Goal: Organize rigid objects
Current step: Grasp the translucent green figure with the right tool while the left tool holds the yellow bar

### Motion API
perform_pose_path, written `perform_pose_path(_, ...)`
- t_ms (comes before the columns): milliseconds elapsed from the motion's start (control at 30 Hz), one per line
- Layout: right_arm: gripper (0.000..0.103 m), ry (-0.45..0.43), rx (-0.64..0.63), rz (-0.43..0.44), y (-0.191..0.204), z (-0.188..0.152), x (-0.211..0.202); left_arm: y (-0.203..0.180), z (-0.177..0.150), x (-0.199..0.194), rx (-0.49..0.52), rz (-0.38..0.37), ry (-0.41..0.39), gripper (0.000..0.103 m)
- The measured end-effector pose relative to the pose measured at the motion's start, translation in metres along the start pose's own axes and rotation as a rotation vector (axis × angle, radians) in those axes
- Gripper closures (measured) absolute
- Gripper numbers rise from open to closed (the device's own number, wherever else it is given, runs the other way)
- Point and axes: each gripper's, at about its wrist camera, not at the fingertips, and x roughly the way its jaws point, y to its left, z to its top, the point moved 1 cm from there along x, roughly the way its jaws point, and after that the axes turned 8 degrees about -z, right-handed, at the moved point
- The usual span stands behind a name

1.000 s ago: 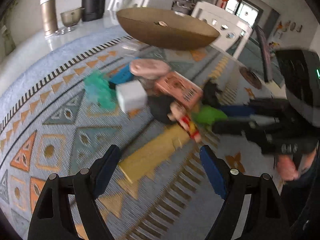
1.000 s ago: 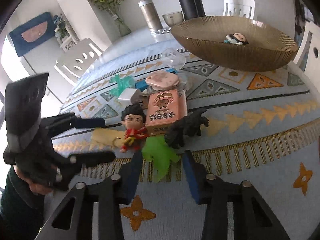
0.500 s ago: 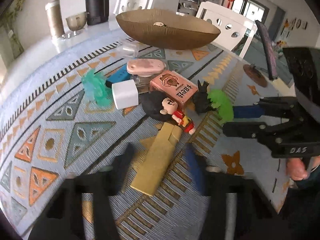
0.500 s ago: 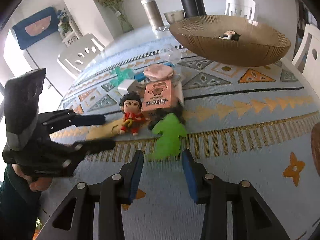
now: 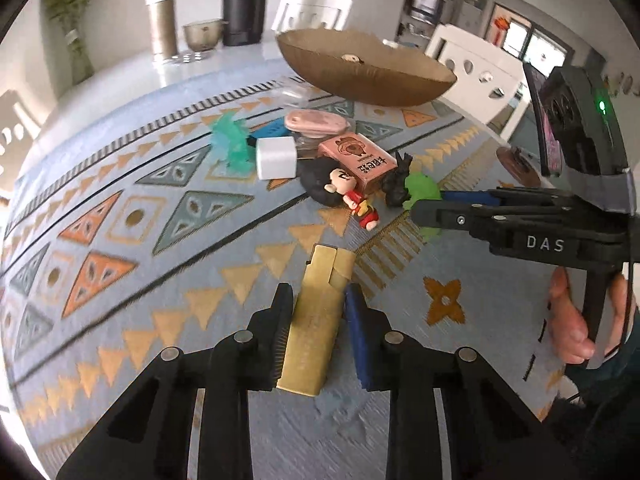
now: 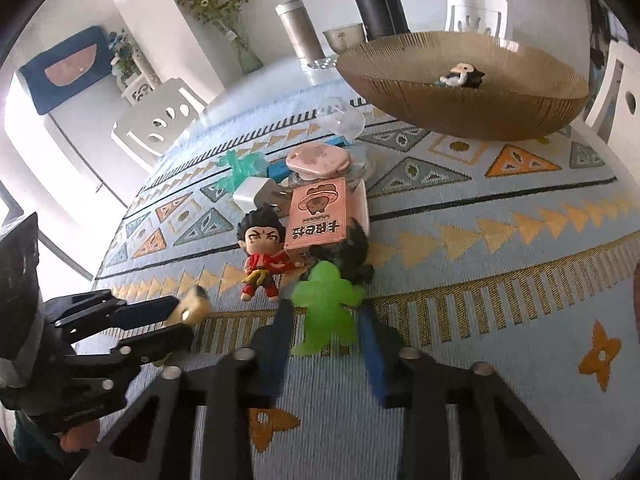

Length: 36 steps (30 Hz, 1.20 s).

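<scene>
Gold bar (image 5: 316, 320): lies lengthwise between the left claw's pads on the patterned cloth (image 5: 120, 216) of the desk.
Left claw (image 5: 318, 320): pressed together, pinching the gold bar.
Green figure (image 6: 326, 308): between the right claw's pads, just before the pile of toys.
Right claw (image 6: 328, 340): clamped on the green figure.
Bowl (image 6: 520, 120): far side, one small figure inside.

Home: dining table (image 6: 520, 216), chairs (image 6: 160, 120)

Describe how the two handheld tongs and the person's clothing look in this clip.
Both tongs, the left and the right, are black plastic linkages with silver pivot pins and blue finger pads. The right one's body carries white "DAS" lettering and a green light. A dark sleeve shows.
</scene>
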Motion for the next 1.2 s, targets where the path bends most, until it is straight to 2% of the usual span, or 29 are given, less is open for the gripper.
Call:
perform_pose_path(133,0.079,-0.035,-0.028,0.061,0.000,-0.008,-0.022,0.002,-0.008,-0.015,-0.065,0.002,-0.030,0.079)
perform_pose_path(233,0.079,-0.045,-0.065,0.038,0.000,-0.014,-0.033,0.002,-0.014,-0.018,-0.086,0.010,-0.031,0.079)
perform_pose_path(400,0.079,0.012,-0.097,0.024,0.001,-0.025,-0.028,0.004,-0.017,-0.006,-0.122,0.039,0.010,0.078)
perform_pose_path(433,0.078,0.023,-0.091,0.031,0.000,-0.027,-0.026,0.004,-0.018,-0.003,-0.124,0.041,0.017,0.077)
perform_pose_path(533,0.067,0.045,-0.058,0.037,-0.008,-0.029,-0.022,0.002,-0.018,-0.002,-0.121,0.045,0.019,0.058)
perform_pose_path(600,0.055,0.048,-0.044,0.041,-0.012,-0.030,-0.022,-0.001,-0.019,-0.001,-0.107,0.066,0.020,0.056)
perform_pose_path(733,0.051,0.039,-0.047,0.041,-0.011,-0.030,-0.022,-0.007,-0.020,0.003,-0.079,0.106,0.013,0.055)
perform_pose_path(833,0.051,0.032,-0.072,0.002,-0.003,-0.028,-0.020,-0.014,-0.021,0.007,-0.041,0.155,0.004,0.058)
perform_pose_path(867,0.051,0.032,-0.087,-0.023,0.002,-0.027,-0.018,-0.017,-0.022,0.008,-0.026,0.170,0.002,0.067)
perform_pose_path(933,0.051,0.031,-0.109,-0.070,0.009,-0.026,-0.015,-0.023,-0.021,0.008,-0.015,0.163,-0.004,0.078)
perform_pose_path(967,0.056,0.027,-0.121,-0.091,0.012,-0.027,-0.014,-0.024,-0.021,0.009,-0.014,0.163,-0.007,0.080)
perform_pose_path(1000,0.070,0.020,-0.133,-0.106,0.015,-0.027,-0.014,-0.025,-0.021,0.009,-0.014,0.169,-0.009,0.080)
perform_pose_path(1100,0.070,-0.009,-0.178,-0.137,0.022,-0.030,-0.017,-0.025,-0.021,0.007,-0.040,0.149,-0.021,0.080)
perform_pose_path(1200,0.070,-0.035,-0.182,-0.095,0.021,-0.031,-0.026,-0.024,-0.018,0.000,-0.069,0.125,-0.042,0.080)
